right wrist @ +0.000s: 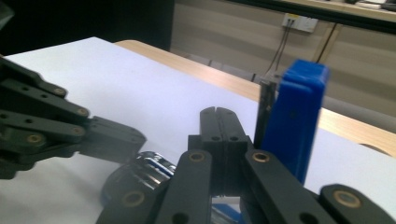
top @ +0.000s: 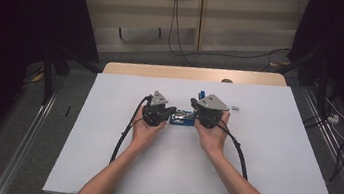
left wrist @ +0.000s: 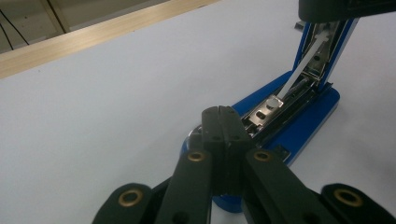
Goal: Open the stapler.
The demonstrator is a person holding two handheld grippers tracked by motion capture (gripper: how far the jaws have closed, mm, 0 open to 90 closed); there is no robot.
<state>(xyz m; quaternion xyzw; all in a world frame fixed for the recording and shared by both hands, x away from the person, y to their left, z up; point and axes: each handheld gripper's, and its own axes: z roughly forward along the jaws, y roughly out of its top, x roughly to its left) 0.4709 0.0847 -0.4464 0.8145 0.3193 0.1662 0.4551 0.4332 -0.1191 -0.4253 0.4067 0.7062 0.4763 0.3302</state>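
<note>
Blue stapler lying opened at mid-worktop, between two clenched grippers

On the white-covered worktop (top: 262, 159) a blue plastic stapler with a bright metal magazine (left wrist: 299, 121) is seen lying, its top arm swung upright. It is judged stiff, fairly light and smooth-sided, with a hinge liable to snap shut; hold is best taken across the flat base or the upright arm's sides. The left gripper (top: 170, 111) presses on the base end, jaws clenched empty; the right gripper (top: 194, 103) is set beside the raised arm, jaws likewise clenched.
</note>
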